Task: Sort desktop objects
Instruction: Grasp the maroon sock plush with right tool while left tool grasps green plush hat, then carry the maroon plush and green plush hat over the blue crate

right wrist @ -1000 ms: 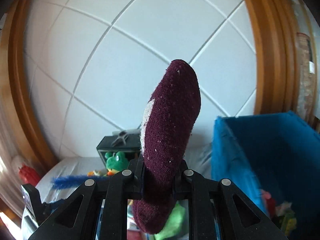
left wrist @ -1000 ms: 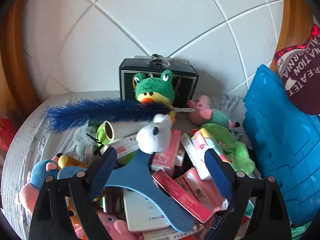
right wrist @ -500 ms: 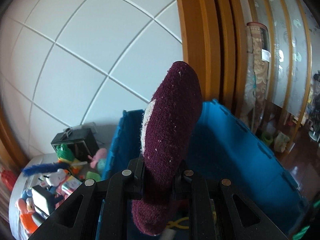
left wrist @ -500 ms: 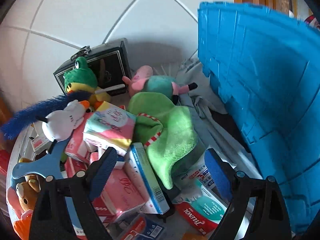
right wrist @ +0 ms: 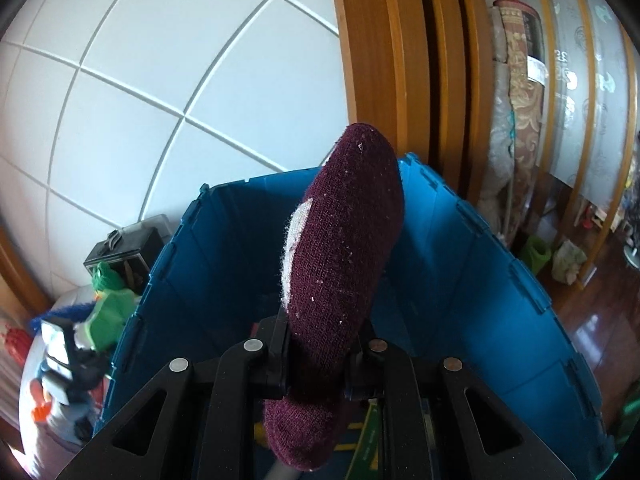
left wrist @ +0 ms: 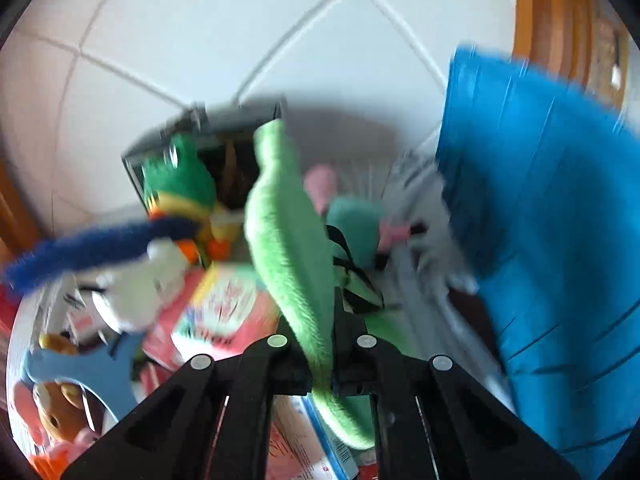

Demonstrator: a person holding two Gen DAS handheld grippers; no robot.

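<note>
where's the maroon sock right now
The maroon sock is clamped in the right tongs, centre of the right wrist view, held above the open blue bin.

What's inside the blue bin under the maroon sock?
The blue bin shows mostly bare walls. The maroon sock in the right gripper covers most of the floor; only yellow and green scraps peek out, unidentifiable.

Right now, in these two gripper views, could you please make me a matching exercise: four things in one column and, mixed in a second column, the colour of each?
Things:
1. sock in the right gripper
2. fuzzy cloth in the left gripper
3. storage bin
4. case by the wall

Colours:
A. blue
B. black
C. maroon
D. light green

Pairs: 1-C, 2-D, 3-A, 4-B
</note>
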